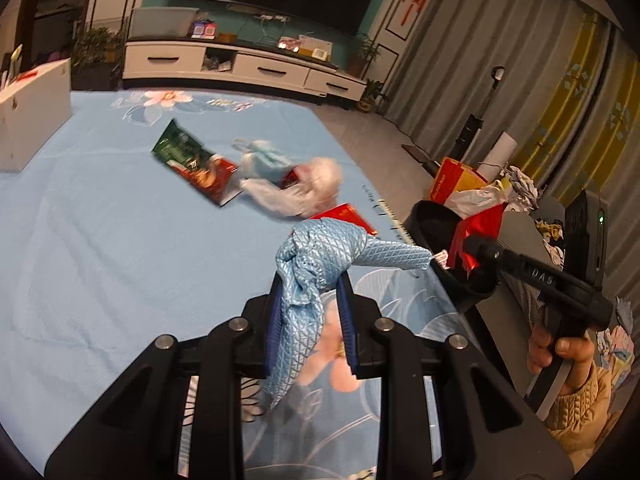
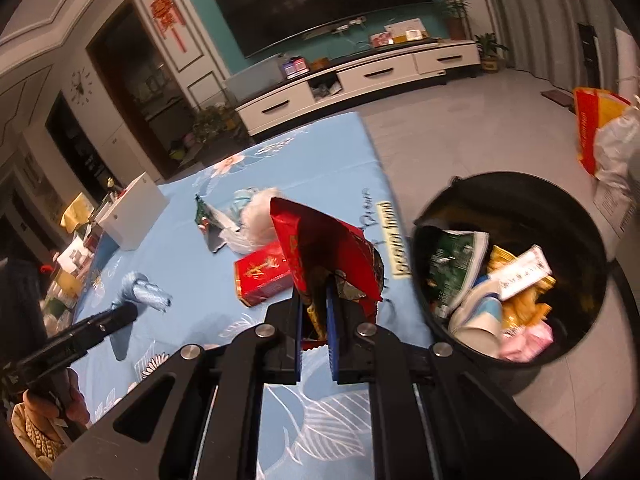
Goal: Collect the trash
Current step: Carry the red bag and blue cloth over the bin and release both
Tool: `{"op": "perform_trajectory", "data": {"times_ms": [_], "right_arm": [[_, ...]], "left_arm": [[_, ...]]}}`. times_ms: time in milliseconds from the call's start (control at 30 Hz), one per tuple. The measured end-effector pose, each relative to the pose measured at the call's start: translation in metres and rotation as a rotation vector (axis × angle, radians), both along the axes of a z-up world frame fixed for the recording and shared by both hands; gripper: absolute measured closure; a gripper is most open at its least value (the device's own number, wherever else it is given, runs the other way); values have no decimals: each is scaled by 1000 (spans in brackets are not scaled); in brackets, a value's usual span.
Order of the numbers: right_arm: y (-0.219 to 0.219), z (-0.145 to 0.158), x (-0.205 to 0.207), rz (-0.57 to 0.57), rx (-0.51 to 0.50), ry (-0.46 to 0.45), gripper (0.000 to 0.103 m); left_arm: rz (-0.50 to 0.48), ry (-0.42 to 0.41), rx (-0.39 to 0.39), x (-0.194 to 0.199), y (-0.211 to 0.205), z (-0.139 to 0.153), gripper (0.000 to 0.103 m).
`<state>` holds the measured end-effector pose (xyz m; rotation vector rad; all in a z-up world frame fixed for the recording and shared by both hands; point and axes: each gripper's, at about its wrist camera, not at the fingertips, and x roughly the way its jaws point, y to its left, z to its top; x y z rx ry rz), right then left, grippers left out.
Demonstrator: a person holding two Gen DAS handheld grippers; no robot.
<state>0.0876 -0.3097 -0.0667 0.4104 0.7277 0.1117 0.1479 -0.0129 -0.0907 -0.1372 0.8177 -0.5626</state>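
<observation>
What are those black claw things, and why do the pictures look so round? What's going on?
A person holds two hand-held pinchers, each carrying a round-view camera looking along its fingers. The left camera shows the left gripper pinching a shiny pale-blue quilted wrapper. The right camera shows the right gripper pinching a crinkly red snack bag beside a black round trash bin already holding wrappers. Left on the blue flowered tablecloth: a green-and-red packet, a white plastic bag and a small red box.
</observation>
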Motion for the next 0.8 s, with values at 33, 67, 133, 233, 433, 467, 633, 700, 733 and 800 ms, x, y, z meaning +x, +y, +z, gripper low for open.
{"op": "perform_trajectory", "data": {"times_ms": [33, 67, 133, 233, 433, 467, 633, 700, 733, 800], "right_arm": [[-4, 1, -3, -12, -1, -3, 92], [-8, 1, -7, -26, 0, -7, 92], [-18, 2, -14, -51, 2, -15, 92], [-36, 3, -24, -95, 8, -27, 92], [-70, -1, -38, -188, 43, -45, 92], [-74, -2, -39, -197, 47, -44, 92], [-93, -13, -44, -236, 72, -30, 92], [-100, -19, -44, -247, 82, -22, 92], [-103, -23, -43, -253, 87, -17, 92], [-109, -27, -42, -260, 96, -9, 92]], "left_arm": [[-9, -5, 1, -1, -4, 2, 77], [-23, -11, 4, -2, -12, 5, 77], [-50, -18, 8, -3, -24, 10, 77], [-91, -32, 17, -4, -43, 14, 76], [-195, -62, 51, -3, -91, 23, 76], [-216, -69, 58, -2, -102, 24, 76], [-285, -66, 55, 9, -149, 24, 76], [-307, -54, 55, 14, -168, 21, 76], [-318, -46, 56, 18, -178, 19, 76], [-334, -37, 66, 24, -196, 14, 75]]}}
